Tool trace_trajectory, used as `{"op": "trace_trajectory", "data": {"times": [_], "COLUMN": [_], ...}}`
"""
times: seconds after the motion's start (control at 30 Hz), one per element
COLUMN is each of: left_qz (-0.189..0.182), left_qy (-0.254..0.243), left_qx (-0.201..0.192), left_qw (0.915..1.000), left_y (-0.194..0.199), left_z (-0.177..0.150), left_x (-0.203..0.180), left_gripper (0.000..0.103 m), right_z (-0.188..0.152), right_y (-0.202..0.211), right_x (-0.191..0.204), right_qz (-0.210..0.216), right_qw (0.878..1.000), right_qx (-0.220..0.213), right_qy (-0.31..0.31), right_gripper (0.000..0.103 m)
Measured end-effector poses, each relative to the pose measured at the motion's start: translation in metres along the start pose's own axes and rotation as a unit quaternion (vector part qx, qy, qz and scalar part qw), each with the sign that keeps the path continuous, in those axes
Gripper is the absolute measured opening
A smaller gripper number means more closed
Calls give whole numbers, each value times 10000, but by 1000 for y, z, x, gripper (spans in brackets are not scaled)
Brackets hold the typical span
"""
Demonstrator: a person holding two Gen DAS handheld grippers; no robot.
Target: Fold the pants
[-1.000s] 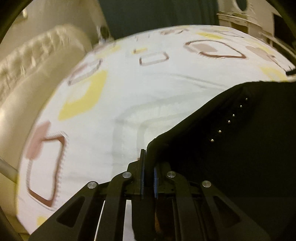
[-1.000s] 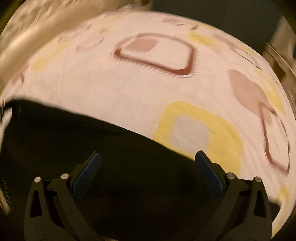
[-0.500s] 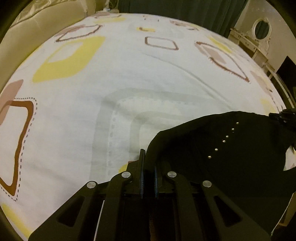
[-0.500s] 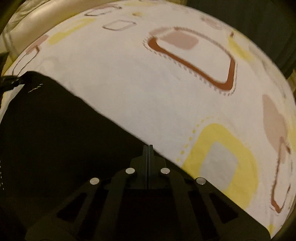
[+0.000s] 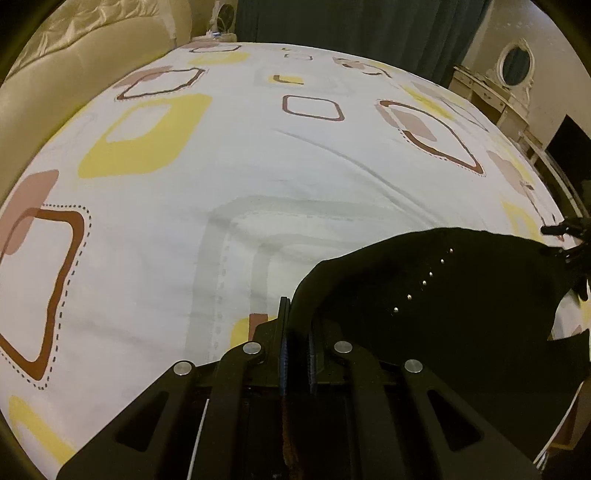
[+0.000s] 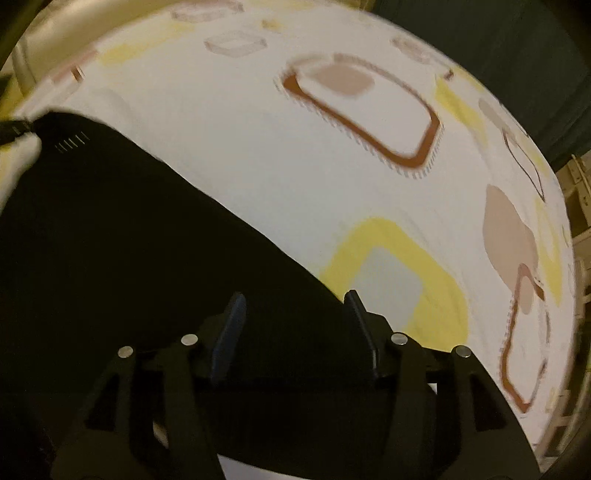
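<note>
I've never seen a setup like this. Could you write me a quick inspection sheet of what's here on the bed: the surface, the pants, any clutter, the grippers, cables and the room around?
Surface: white bedsheet with yellow, brown and pink squares, lightly creased.
Job's things: black pants with a row of small studs, lying partly bunched on the sheet.
Clutter: nothing seen on the sheet.
Grippers: left gripper shut on a fold of the pants; right gripper with jaws opening, fabric beneath them, pads not pressing it.
Cables: nothing clearly seen.
Surroundings: cream padded headboard, dark curtain, pale dresser with oval mirror.
</note>
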State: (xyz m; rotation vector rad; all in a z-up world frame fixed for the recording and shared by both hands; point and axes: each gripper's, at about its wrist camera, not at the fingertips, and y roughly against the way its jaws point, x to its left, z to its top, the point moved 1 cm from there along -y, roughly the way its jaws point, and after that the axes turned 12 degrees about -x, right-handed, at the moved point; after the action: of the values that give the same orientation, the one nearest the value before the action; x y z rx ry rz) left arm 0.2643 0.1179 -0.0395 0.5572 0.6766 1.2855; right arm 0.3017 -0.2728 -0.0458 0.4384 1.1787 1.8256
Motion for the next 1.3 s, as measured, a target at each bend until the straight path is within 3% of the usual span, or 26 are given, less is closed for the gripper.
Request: {"op": "trace_trajectory", "data": {"times": [0.13, 0.2, 0.27, 0.33, 0.37, 0.4, 0.47, 0.57, 0.8, 0.97, 1.13, 1.3], "left_qz": [-35, -40, -33, -55, -53, -25, -11, -135, -450, -715, -843, -941], "left_qy": [166, 231, 175, 27, -27, -82, -52, 310, 529, 600, 810, 928], "left_qx": [114, 176, 208, 176, 198, 220, 212, 97, -449, -804, -968, -818], "left_qw": [9998, 9996, 9996, 9998, 9998, 9997, 9998, 9994, 9966, 9924, 9884, 9878], "left_y": [-14, -23, -28, -31, -32, -34, -34, -25, 29, 83, 129, 152], "left_z": [-1, -3, -5, -5, -6, -6, -5, -1, 0, -17, -49, -92], "left_x": [8, 11, 11, 7, 6, 4, 4, 12, 8, 1, 4, 9], "left_gripper": [8, 8, 8, 10, 11, 11, 11, 7, 7, 7, 7, 7], "right_z": [2, 3, 0, -4, -5, -5, -3, -2, -24, -74, -133, -185], "right_y": [-26, -36, -45, -54, -56, -56, -51, -31, 57, 117, 150, 155], "right_x": [-19, -25, -26, -26, -25, -22, -6, 14, 31, 69, 110, 152], "right_qz": [-61, -28, 64, 184, 461, 522, 242, -256, -797, -1115, -1282, -1247], "right_qw": [9997, 9997, 9994, 9988, 9975, 9973, 9985, 9973, 9913, 9817, 9774, 9797], "right_qx": [244, 257, 326, 447, 492, 469, 446, 189, -920, -1497, -1664, -1546], "right_qy": [25, -27, 19, -11, -211, -203, 224, 666, 493, 366, 247, 268], "right_gripper": [58, 70, 71, 59, 33, 22, 11, 10, 9, 9, 9, 9]}}
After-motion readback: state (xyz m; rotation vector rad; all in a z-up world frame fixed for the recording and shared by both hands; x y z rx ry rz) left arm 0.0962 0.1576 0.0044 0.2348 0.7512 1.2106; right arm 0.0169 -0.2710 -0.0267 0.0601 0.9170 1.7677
